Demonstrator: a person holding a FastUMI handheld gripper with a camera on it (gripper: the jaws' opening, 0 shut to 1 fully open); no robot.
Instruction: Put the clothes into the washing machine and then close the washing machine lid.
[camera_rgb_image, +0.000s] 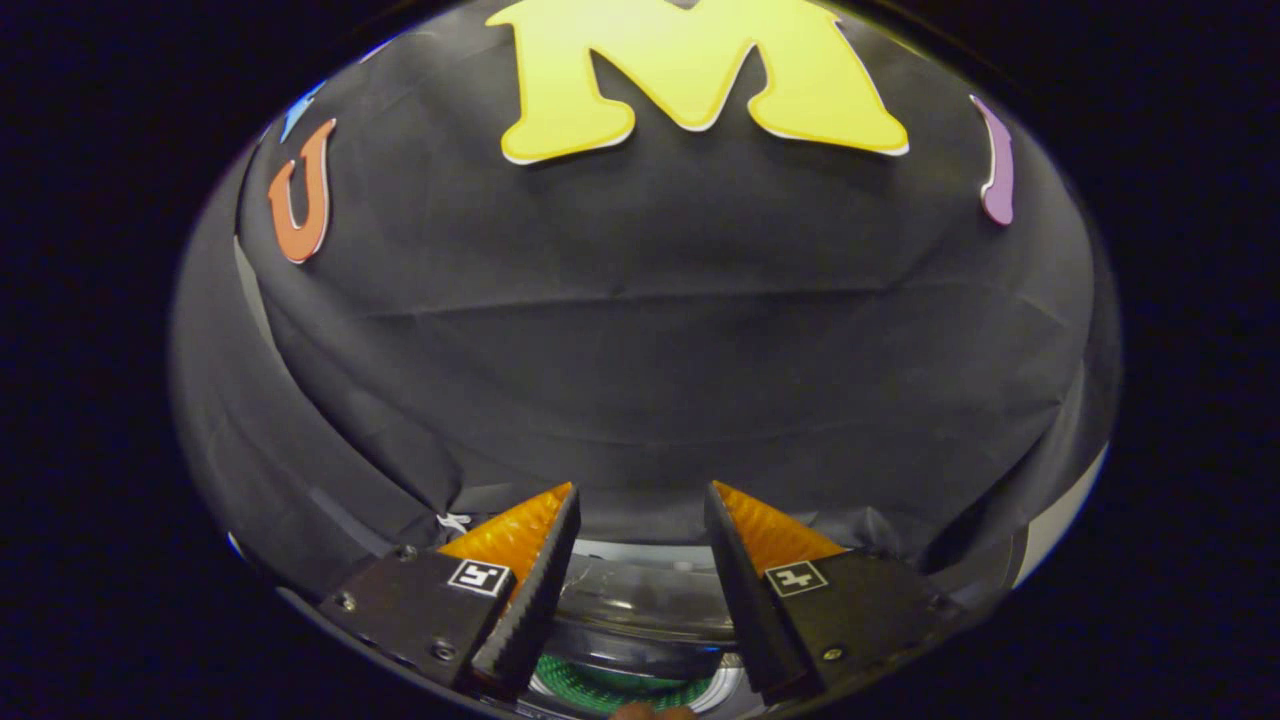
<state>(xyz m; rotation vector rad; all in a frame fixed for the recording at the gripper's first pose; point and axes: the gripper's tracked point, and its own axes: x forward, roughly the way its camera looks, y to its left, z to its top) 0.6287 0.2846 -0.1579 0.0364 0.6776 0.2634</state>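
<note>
The tool (640, 520) is held high and level, its two fingers spread wide apart with nothing between them, aimed at the creased black cloth wall (640, 330) of the booth. Below and between the fingers sits the task's thing, a washing machine (640, 625) with a rounded clear plastic lid (640, 590) and a pale rim; inside it, low between the fingers, a green ribbed band (590, 690) shows, though whether that is clothing or part of the drum cannot be told. A small brownish shape (650, 712) lies at the very bottom, too little of it in sight to name. No clothes can be made out with certainty.

The lid looks thin, glossy and rigid, so it is probably light but slippery; it likely swings on a hinge, and a pinch or push at its front lip seems the safest hold. Clothes, being soft and limp, would probably bunch and sag, so a deep pinch on a thick fold would suit them best.
</note>
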